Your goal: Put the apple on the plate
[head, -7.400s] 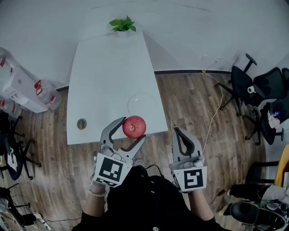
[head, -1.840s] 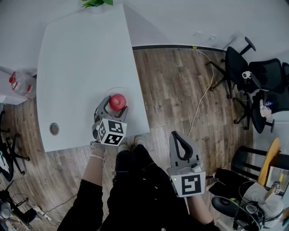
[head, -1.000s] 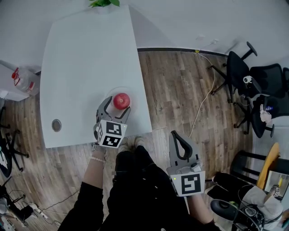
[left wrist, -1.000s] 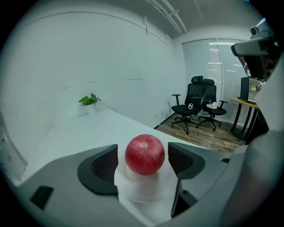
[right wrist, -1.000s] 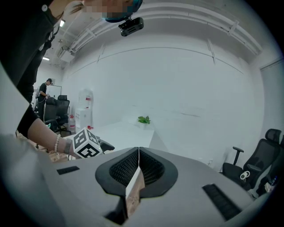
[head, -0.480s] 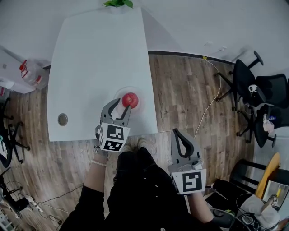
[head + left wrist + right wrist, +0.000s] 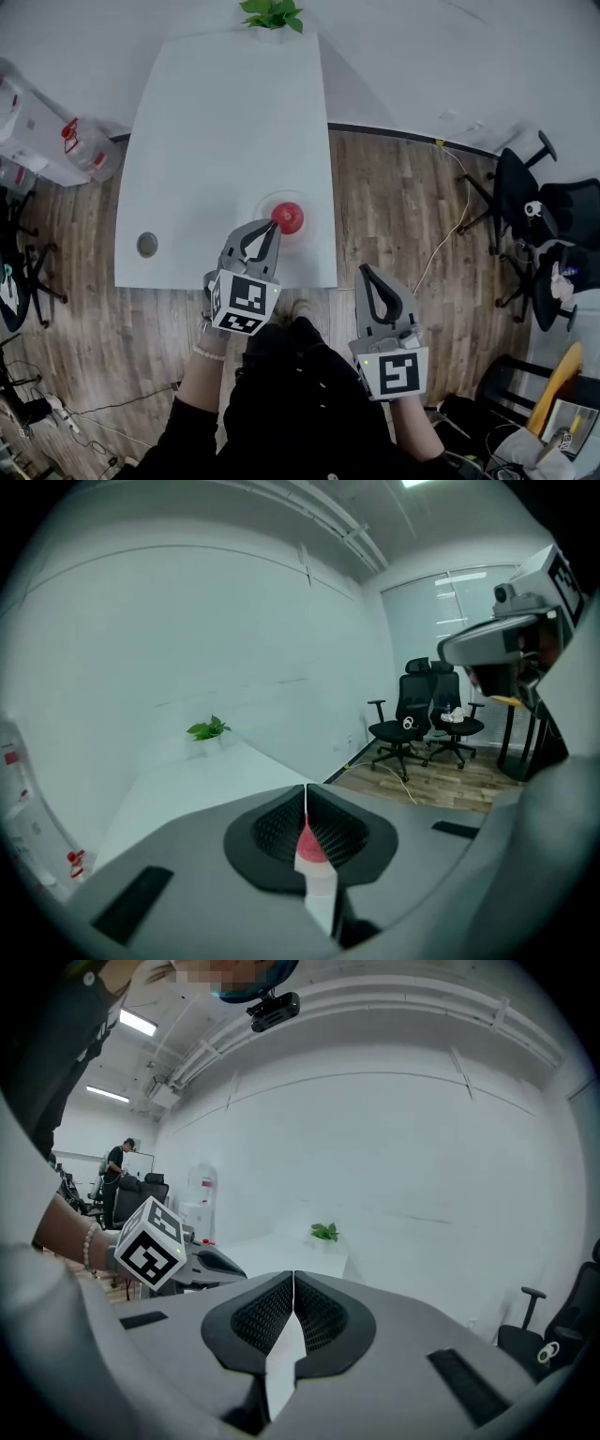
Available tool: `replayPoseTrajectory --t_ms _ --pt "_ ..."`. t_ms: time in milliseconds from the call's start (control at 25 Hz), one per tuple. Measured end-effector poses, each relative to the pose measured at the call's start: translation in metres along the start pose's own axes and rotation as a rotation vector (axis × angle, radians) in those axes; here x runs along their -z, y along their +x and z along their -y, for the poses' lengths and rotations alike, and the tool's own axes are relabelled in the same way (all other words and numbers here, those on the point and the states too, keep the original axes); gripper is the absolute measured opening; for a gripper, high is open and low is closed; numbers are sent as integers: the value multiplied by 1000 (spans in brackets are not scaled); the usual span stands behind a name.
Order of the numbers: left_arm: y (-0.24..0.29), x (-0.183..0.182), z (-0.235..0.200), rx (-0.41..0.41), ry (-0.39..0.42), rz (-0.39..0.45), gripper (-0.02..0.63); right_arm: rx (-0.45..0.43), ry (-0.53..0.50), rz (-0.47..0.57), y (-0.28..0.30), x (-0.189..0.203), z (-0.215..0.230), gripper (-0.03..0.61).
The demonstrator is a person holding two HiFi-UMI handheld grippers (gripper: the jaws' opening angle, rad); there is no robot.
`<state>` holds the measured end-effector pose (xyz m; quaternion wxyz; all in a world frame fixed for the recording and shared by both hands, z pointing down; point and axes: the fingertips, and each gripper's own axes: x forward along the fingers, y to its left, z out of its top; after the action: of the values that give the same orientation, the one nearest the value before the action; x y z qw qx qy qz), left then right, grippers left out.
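as far as i can judge, the job is done: the apple [image 7: 288, 217] sits on the clear plate [image 7: 263, 203], close to its middle and upright, with nothing gripping it. the plate lies near the 5 o'clock corner of the white surface [image 7: 225, 122], close to the near edge. i see nothing left to do except carry my hands clear.

my left hand-held gripper [image 7: 270, 229] has its jaws together with nothing clamped between them. in the left gripper view the two dark pads meet along one thin line, and the apple [image 7: 307, 840] shows only as a red sliver through the gap below that line, out beyond the jaws. in the head view the apple lies at about 1 o'clock from the tips, just beyond them and apart from them. the tips overlap the plate's 7 o'clock rim in that view, though i cannot tell how high above it they hang.

my right hand-held gripper [image 7: 367, 273] is also pressed together and empty. it is off the surface, over the wooden floor [image 7: 412, 206], with the apple well apart from it at about 10 o'clock.
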<state>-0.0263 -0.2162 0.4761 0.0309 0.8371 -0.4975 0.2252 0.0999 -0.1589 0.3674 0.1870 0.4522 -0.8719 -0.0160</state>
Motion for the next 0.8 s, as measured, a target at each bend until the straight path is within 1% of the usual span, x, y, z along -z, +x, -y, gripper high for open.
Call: replayPoseTrajectory --t_ms 120,320,680,800 --pt "-11 -16 5 26 -16 34 18 -12 -8 23 4 -8 0 41" --pt "-30 -39 8 34 -5 57 18 -25 -19 65 10 -24 -4 41" --pt "-66 -77 10 -2 37 101 18 -64 -35 112 15 -44 -7 41" --pt "-77 -83 9 -18 30 105 18 -76 -40 121 15 -47 -8 41"
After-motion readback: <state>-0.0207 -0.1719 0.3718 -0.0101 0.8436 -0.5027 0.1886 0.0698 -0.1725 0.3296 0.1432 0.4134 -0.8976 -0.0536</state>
